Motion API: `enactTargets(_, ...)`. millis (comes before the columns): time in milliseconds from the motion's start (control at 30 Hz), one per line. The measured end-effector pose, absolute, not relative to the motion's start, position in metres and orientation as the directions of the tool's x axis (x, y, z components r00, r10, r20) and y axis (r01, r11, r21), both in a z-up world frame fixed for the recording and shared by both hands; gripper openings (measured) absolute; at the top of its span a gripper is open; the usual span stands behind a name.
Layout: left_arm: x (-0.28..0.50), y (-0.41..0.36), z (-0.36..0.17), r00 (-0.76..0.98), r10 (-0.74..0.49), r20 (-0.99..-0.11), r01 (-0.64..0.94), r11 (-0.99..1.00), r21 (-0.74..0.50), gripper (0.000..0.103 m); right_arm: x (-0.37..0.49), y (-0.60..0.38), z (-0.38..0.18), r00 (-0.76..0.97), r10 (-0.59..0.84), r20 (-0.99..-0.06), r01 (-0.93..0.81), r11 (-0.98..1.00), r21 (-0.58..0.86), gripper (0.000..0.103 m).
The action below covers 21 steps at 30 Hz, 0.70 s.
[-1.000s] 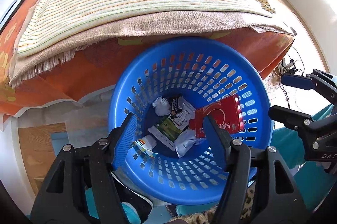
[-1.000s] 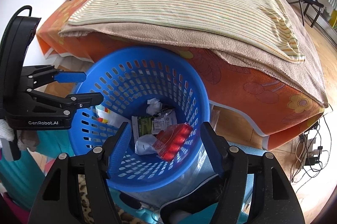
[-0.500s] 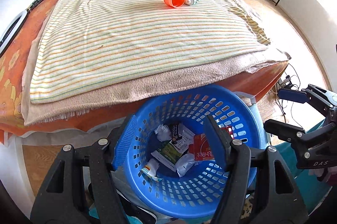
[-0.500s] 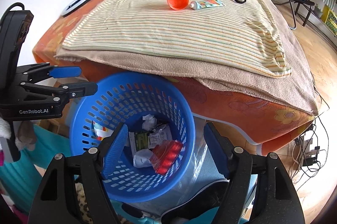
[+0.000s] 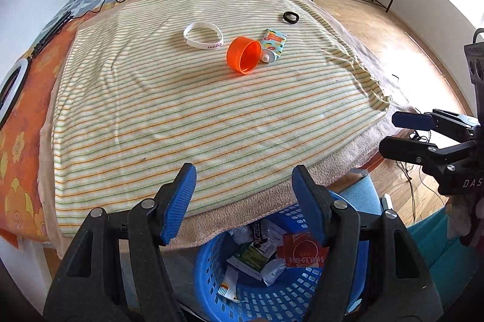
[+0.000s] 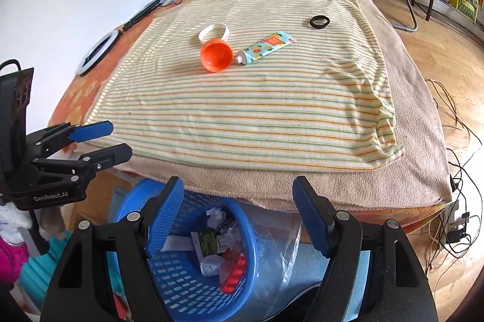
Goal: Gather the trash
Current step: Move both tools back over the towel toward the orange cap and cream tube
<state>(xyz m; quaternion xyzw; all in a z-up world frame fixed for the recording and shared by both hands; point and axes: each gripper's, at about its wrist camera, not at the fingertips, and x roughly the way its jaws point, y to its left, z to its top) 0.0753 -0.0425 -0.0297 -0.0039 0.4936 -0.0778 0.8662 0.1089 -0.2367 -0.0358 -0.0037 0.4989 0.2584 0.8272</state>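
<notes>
Four items lie on the striped blanket on the bed: orange cup on its side, small tube touching it, white wristband just beside, black ring farther back. Blue basket sits on the floor at the bed's near edge, holding crumpled paper, wrappers and a red packet. Left tool has fingers apart, holding nothing. Right tool likewise spread, nothing between. Both hover above the basket.
</notes>
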Motion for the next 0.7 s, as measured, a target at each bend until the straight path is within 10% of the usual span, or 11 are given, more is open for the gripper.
enactTargets(700,0.204,-0.043,-0.044,0.484,-0.173,-0.858,0.138,0.983,-0.120,0.056,0.255,-0.221,-0.043,0.315,0.517,-0.796,-0.226,0.855,0.466,0.074)
